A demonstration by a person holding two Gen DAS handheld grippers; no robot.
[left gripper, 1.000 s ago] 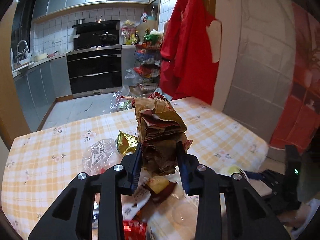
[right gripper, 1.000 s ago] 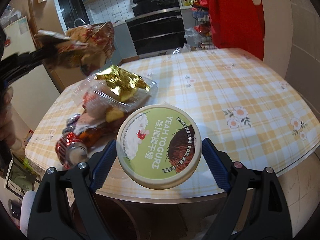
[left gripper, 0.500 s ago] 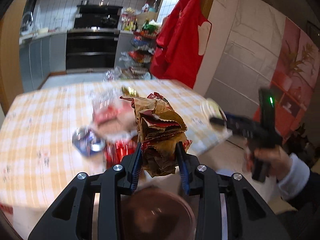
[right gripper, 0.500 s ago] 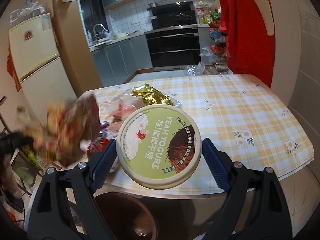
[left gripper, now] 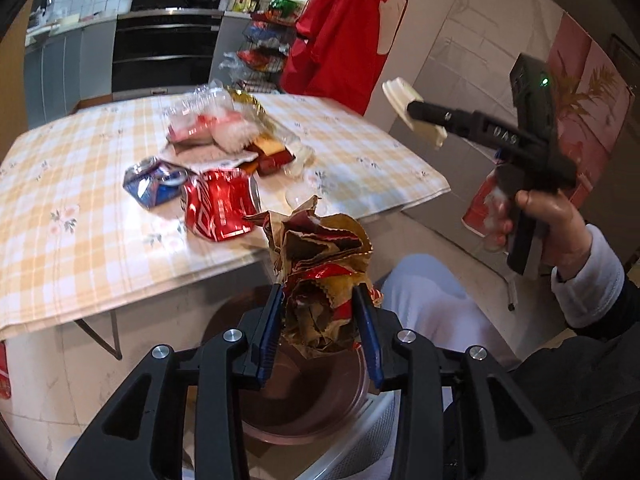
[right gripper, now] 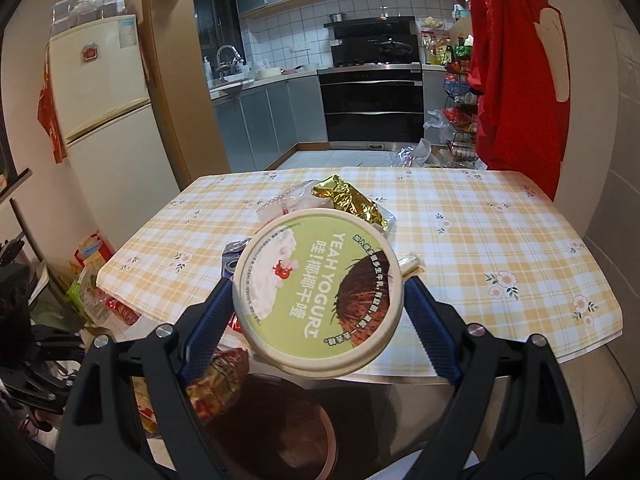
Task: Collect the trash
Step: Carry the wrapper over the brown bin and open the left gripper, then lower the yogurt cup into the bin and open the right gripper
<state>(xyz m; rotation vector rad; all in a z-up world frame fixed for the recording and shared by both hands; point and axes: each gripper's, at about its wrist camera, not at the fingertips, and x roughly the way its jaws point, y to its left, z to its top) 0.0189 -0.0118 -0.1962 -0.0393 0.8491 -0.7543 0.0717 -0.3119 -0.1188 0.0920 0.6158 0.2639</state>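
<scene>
Both your grippers carry trash over the brown round bin.

Your left gripper pinches a crumpled brown-and-red snack wrapper, jutting toward 12 o'clock. Your right gripper clamps a round green-lidded yoghurt tub; bin at 6 o'clock.

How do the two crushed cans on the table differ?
The red can lies nearer the table edge and looks bigger in the left wrist view; the blue can sits just behind it, toward the table's middle. Colours differ: red with white lettering, blue with white and red. Both are crumpled, on their sides, ungripped.
</scene>
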